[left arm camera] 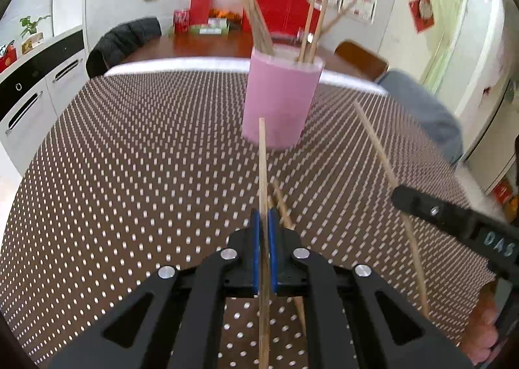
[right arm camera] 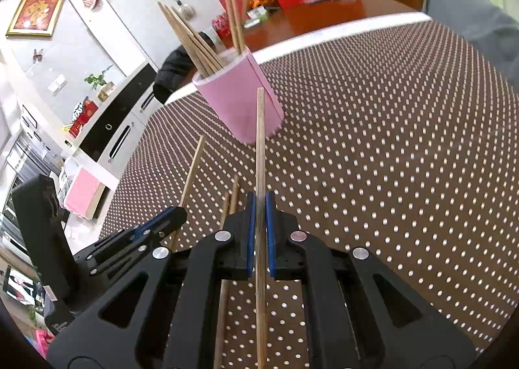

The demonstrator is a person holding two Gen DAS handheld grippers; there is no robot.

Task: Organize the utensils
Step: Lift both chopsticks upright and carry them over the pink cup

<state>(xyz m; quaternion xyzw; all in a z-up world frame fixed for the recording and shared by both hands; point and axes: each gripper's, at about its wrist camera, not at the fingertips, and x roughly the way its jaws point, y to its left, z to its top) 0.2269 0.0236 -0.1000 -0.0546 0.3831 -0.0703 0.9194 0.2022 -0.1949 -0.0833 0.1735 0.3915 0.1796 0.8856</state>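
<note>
A pink holder (left arm camera: 279,99) with several wooden chopsticks (left arm camera: 254,17) standing in it sits at the far middle of the dotted brown table; it also shows in the right wrist view (right arm camera: 241,99). My left gripper (left arm camera: 265,216) is shut on a wooden chopstick (left arm camera: 262,154) that points toward the holder. My right gripper (right arm camera: 260,203) is shut on another chopstick (right arm camera: 260,141), raised above the table. In the left view the right gripper (left arm camera: 402,197) holds its chopstick (left arm camera: 379,148) at right. Loose chopsticks (right arm camera: 232,197) lie on the table under both grippers.
The dotted brown tablecloth (left arm camera: 129,158) covers the table. Behind it stands a wooden table (left arm camera: 207,44) with red boxes (left arm camera: 285,12). White cabinets (left arm camera: 29,93) are at left. A grey-blue cloth (left arm camera: 421,109) lies at the table's far right edge.
</note>
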